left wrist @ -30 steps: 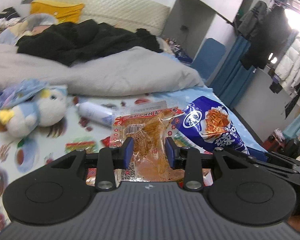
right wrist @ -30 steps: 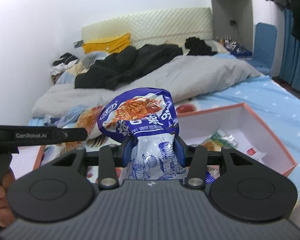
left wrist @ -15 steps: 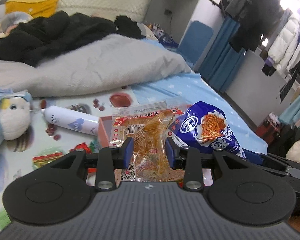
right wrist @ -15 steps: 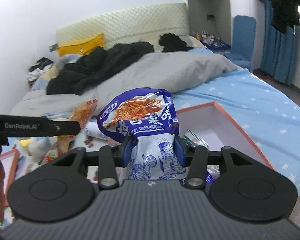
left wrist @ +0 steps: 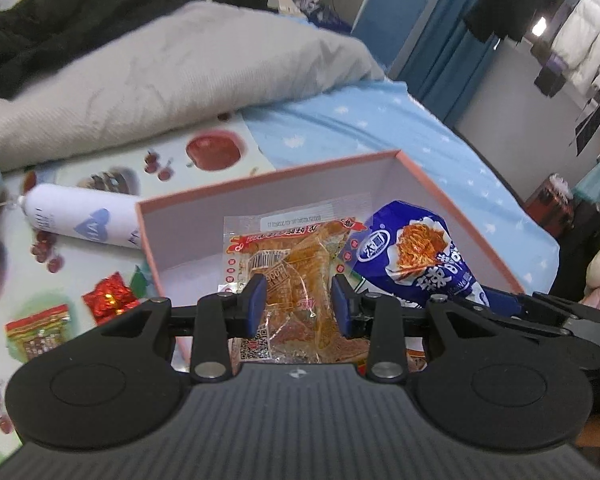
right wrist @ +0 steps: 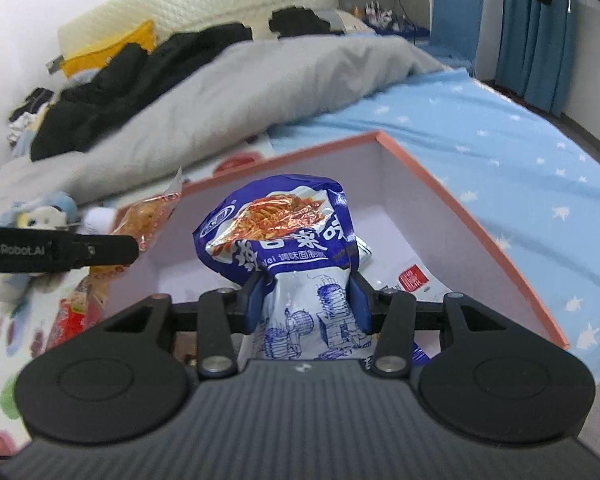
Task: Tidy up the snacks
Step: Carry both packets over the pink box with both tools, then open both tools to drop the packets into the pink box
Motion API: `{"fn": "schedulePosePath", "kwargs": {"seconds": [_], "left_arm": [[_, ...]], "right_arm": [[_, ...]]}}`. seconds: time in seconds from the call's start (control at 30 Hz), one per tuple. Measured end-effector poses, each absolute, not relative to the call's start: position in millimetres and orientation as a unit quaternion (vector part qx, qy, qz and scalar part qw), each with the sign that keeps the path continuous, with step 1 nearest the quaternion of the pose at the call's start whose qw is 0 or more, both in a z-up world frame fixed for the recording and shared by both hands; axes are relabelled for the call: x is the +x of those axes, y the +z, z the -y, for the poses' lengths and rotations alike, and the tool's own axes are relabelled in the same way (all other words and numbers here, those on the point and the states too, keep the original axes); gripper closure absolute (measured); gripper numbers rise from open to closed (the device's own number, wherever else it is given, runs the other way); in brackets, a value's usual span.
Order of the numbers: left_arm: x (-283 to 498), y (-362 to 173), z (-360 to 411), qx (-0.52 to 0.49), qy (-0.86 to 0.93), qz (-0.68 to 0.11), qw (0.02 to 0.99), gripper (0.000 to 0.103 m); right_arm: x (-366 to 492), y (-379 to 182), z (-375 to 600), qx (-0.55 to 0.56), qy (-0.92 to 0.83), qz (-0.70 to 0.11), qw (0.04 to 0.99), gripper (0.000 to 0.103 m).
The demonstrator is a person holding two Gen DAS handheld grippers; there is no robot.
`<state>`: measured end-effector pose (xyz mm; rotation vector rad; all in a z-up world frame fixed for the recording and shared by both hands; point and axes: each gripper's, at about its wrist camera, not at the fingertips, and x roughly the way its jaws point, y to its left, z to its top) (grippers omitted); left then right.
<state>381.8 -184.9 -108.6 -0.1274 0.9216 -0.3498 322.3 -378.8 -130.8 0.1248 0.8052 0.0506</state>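
My left gripper point(left wrist: 298, 300) is shut on a clear packet of orange snack strips point(left wrist: 292, 264) and holds it over the near left part of a pink-rimmed white box point(left wrist: 268, 176). Right beside it, my right gripper point(right wrist: 306, 300) is shut on the lower part of a blue and white noodle-snack bag point(right wrist: 276, 224), also over the box point(right wrist: 452, 196). That blue bag point(left wrist: 416, 256) also appears at the right of the left wrist view. The orange packet point(right wrist: 148, 216) shows at the left of the right wrist view, above the box's left wall.
Small snack packets point(right wrist: 412, 280) lie on the box floor. On the fruit-print mat left of the box are a white tube point(left wrist: 80, 220) and red snack packets point(left wrist: 108, 300). Behind are a plush toy point(right wrist: 40, 216), a grey duvet point(left wrist: 180, 68) and dark clothes.
Both grippers have come down and forward with their packets. The box, earlier off to one side, now lies directly under them.
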Motion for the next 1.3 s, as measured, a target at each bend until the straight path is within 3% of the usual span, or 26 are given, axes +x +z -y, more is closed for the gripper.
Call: {"fn": "schedulePosePath", "kwargs": {"seconds": [0.13,0.2,0.27,0.3,0.6,1.3], "left_arm": [[395,-124,193,-0.052,-0.17,-0.456,0.872,0.06],[396,-128,196,-0.047,-0.168,-0.46,0.871,0.05],[397,-129,196,-0.043,-0.16,-0.46,0.872,0.035],[396,-127,196,-0.042,-0.157,-0.459,0.874,0.034],[371,-89,180,-0.046,-0.156,-0.427,0.89,0.034],[226,27,122,-0.06,-0.147,-0.319,0.934,0.034]], "right_arm": [[329,-143,383,0.068,0.028,-0.405,0.911,0.05],[333,-147,385,0.067,0.025,-0.41,0.909,0.039],[336,-150,388,0.076,0.026,-0.415,0.906,0.035],[336,-151,388,0.08,0.028,-0.418,0.905,0.034],[315,-124,379,0.073,0.036,-0.391,0.917,0.034],[202,-17,338,0.065,0.095,-0.272,0.955,0.034]]}}
